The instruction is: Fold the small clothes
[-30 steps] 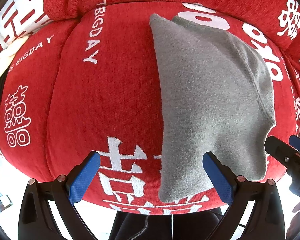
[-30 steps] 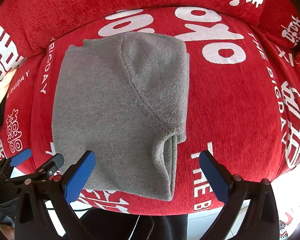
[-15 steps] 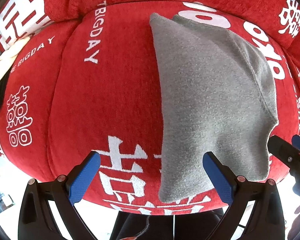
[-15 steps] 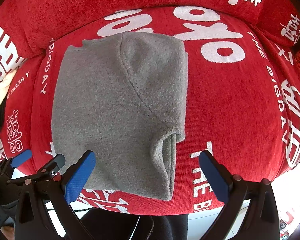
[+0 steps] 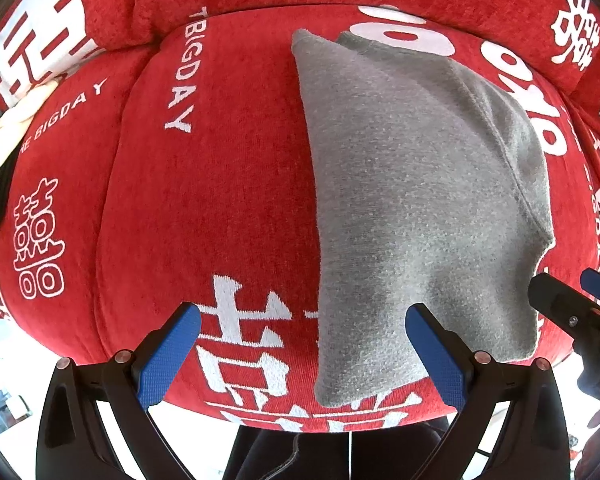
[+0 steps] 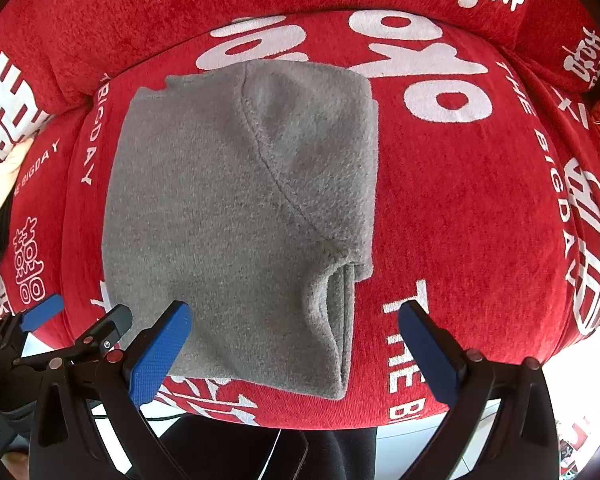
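Observation:
A grey fleece garment (image 5: pixel 412 184) (image 6: pixel 240 208) lies folded into a flat block on a red cushion (image 5: pixel 204 184) (image 6: pixel 460 216) with white lettering. Its layered open edge faces the near right in the right wrist view. My left gripper (image 5: pixel 300 344) is open above the cushion's front edge, its right finger over the garment's near left part, holding nothing. Over the garment's near right corner hangs my right gripper (image 6: pixel 296 344), open and empty. Each gripper shows at the edge of the other's view: the right gripper (image 5: pixel 572 304) and the left gripper (image 6: pixel 76 324).
A red backrest (image 6: pixel 180 12) rises behind the seat cushion. A cream and black item (image 5: pixel 4 148) lies at the cushion's far left. Dark trousers of a person (image 6: pixel 284 456) show below the cushion's front edge, with pale floor on either side.
Almost nothing differs. Both grippers stay open in the same place, with only a slight drift of the views. The garment has not moved.

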The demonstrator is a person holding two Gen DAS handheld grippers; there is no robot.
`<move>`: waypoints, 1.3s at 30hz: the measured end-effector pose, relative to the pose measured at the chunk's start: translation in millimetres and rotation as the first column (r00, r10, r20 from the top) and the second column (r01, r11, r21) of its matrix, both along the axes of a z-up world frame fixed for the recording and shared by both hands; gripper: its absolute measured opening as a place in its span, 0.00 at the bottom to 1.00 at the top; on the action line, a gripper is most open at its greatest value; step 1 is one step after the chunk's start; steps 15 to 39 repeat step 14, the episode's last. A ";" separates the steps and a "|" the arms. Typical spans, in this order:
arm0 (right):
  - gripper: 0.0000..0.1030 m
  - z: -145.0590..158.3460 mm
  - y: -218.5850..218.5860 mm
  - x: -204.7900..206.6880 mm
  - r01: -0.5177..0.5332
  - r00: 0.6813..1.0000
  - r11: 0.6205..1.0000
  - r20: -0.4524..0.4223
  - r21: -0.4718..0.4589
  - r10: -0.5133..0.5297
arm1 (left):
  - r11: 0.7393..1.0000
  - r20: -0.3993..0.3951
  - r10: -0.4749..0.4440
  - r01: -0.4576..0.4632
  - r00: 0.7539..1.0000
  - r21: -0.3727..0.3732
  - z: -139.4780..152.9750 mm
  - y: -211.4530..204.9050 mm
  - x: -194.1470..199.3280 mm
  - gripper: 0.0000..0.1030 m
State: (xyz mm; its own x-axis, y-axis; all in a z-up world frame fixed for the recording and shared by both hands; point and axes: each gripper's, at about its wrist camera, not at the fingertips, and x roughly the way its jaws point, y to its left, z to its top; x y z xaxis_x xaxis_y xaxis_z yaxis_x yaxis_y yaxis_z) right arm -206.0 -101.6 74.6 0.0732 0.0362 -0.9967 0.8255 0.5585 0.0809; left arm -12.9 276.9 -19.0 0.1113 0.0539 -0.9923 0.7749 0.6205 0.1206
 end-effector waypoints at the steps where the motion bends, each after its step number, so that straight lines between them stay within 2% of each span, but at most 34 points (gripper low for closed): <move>1: 1.00 -0.2 0.1 0.3 0.000 1.000 1.000 0.000 0.000 0.000 | 1.000 0.001 0.000 0.000 1.000 0.000 0.1 -0.1 -0.6 1.00; 14: 1.00 -2.4 -0.6 4.2 -0.016 1.000 1.000 -0.007 0.000 0.016 | 0.999 0.005 0.015 -0.015 1.000 -0.029 1.3 -0.2 1.4 1.00; 39: 1.00 -2.4 -0.6 4.2 -0.016 1.000 1.000 -0.007 0.000 0.016 | 0.999 0.005 0.015 -0.015 1.000 -0.029 1.3 -0.2 1.4 1.00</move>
